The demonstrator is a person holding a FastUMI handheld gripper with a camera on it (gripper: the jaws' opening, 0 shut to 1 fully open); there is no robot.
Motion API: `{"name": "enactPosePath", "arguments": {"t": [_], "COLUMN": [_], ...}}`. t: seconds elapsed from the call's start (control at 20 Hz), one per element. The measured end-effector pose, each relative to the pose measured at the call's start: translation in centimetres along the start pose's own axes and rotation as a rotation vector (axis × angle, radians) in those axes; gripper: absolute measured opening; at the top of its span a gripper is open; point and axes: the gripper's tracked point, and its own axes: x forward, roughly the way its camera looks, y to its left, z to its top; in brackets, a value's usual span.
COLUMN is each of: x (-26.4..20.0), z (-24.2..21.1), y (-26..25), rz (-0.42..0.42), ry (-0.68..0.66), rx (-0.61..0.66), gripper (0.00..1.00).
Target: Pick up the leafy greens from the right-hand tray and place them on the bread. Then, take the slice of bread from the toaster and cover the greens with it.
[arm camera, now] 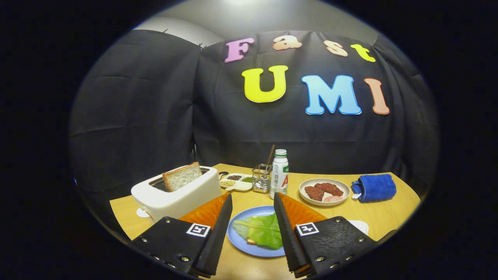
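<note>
With the leafy greens (pixel 260 230) lying on the blue plate (pixel 242 245), the tongs (pixel 253 204) hover spread and empty; the toaster's (pixel 177 194) bread slice (pixel 182 176) wants an edge-on, gentle pinch.

Green leafy greens (pixel 260 231) on a blue plate (pixel 238 238), white toaster (pixel 177 194), blue towel (pixel 375 188), yellow-tan table (pixel 383 214).

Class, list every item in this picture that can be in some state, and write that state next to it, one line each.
Two-finger gripper: open, fingers either side of the blue plate.
White toaster: one bread slice sticking up from its slot.
Round blue plate: green leafy greens lying on it.
White bottle with green cap: upright, capped.
Beige plate: holding reddish-brown meat pieces.
Blue cloth: rolled up.
</note>
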Motion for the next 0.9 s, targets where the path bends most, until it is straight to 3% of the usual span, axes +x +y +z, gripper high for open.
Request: {"name": "enactPosePath", "arguments": {"t": [0.6,0.9], "x": [2.2,5.1], "z": [1.2,1.1], "y": [12.5,14.5], "rz": [0.178,0.14], "ry": [0.001,-0.01], "rx": [-0.014,-0.072], "gripper": [0.66,0.66]}}
